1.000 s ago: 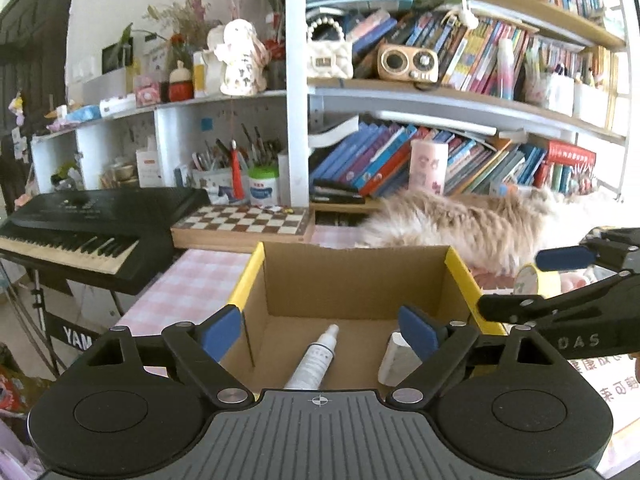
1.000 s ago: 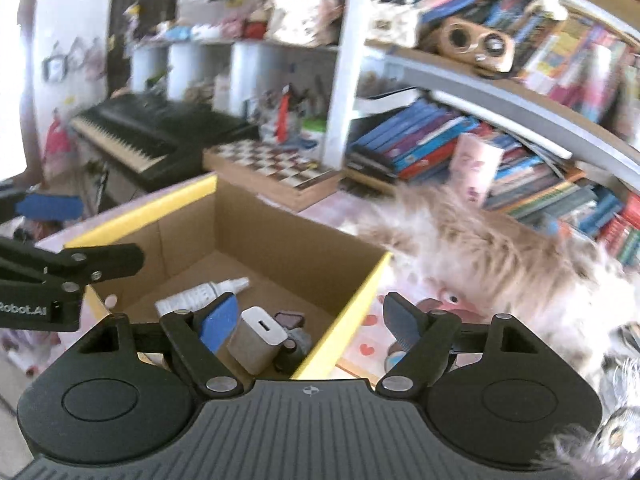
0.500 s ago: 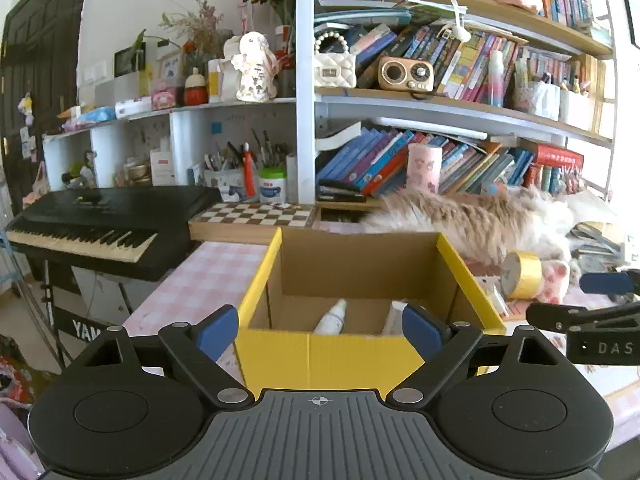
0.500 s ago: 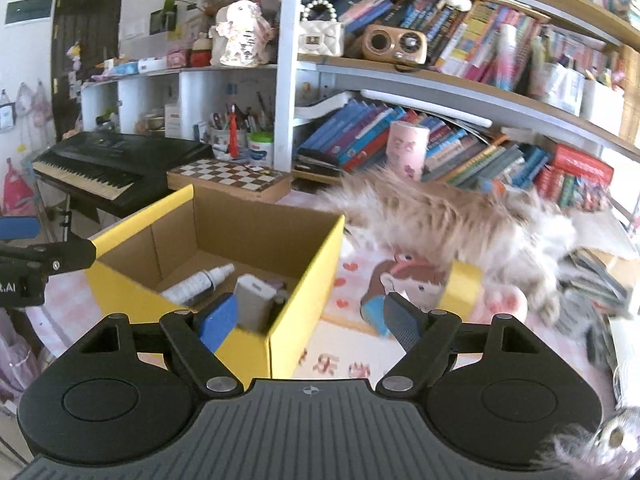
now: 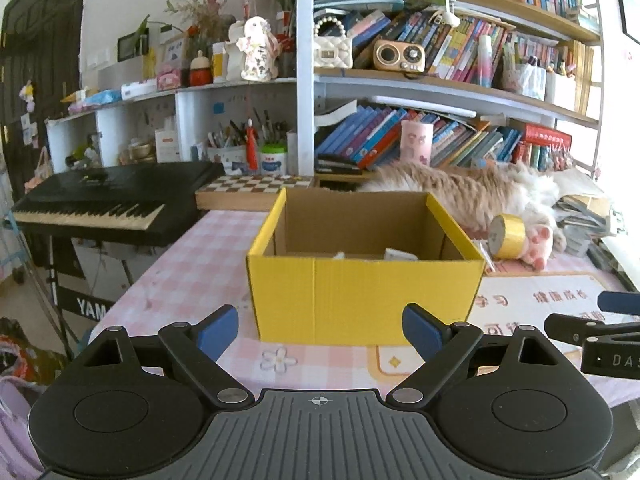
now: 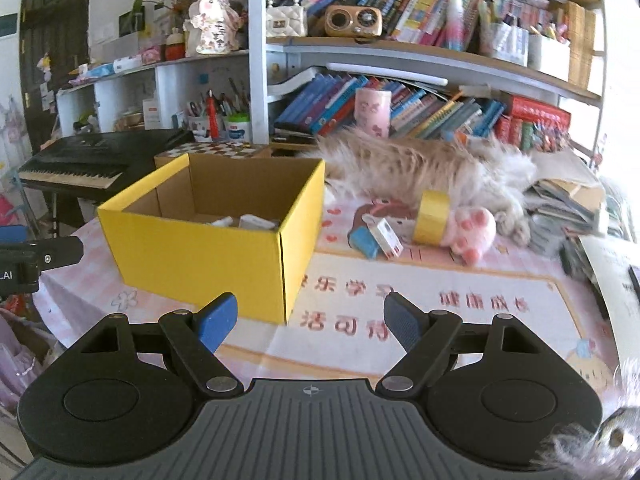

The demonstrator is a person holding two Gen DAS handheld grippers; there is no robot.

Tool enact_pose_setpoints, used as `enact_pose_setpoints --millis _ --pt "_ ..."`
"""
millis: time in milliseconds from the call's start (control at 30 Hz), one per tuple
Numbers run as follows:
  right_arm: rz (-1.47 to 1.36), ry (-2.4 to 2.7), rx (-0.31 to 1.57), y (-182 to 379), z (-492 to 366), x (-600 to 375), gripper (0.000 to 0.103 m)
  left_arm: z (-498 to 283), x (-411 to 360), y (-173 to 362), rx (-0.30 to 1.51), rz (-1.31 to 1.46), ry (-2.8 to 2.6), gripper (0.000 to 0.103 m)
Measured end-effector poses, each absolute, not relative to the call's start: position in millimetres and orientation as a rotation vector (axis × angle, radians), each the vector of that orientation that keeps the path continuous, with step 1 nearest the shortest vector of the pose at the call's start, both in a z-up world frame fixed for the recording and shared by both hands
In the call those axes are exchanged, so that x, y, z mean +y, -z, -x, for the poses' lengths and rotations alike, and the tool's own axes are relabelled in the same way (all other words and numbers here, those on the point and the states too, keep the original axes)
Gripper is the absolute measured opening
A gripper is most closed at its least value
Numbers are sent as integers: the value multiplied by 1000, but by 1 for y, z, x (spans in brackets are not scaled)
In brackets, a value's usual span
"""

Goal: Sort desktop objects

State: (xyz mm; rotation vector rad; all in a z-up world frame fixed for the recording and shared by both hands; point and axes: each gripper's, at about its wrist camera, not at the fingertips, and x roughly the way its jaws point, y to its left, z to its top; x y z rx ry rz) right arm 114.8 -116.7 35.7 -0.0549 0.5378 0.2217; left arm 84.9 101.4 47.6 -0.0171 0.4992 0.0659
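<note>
A yellow cardboard box [image 5: 364,296] [image 6: 200,256] stands open on the pink checked table, with a white bottle tip [image 6: 222,222] and a white block [image 6: 258,222] showing inside. My left gripper [image 5: 320,330] is open and empty just in front of the box's near wall. Open and empty too, my right gripper [image 6: 306,320] hovers at the box's right front corner. A yellow tape roll [image 6: 431,217] and a small white and blue carton [image 6: 385,237] lie on the table to the right of the box. The right gripper's finger [image 5: 592,326] shows at the left wrist view's right edge.
A fluffy cat [image 6: 420,168] lies behind the box, its pink paw [image 6: 472,232] beside the tape. A chessboard [image 5: 252,190] and a black keyboard [image 5: 108,204] stand at the back left. Bookshelves [image 5: 440,80] fill the wall. Stacked papers [image 6: 568,208] sit at the right.
Both grippers have pulled back from above the box toward the table's near edge. The box now shows its yellow front wall. The right view has rolled level. Both stay open.
</note>
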Motion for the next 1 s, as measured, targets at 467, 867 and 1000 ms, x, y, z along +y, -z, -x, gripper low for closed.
enact_pose_setpoints --millis 467,867,1000 --pt "25 -142 570 -17 -67 -116 79 -51 102 -36 507 50 -81 92" --pt "77 -149 608 -8 -50 -104 80 -40 95 -23 565 25 -20 92" --pt "93 -143 625 -6 -47 -102 80 -39 94 -20 584 26 -2 92"
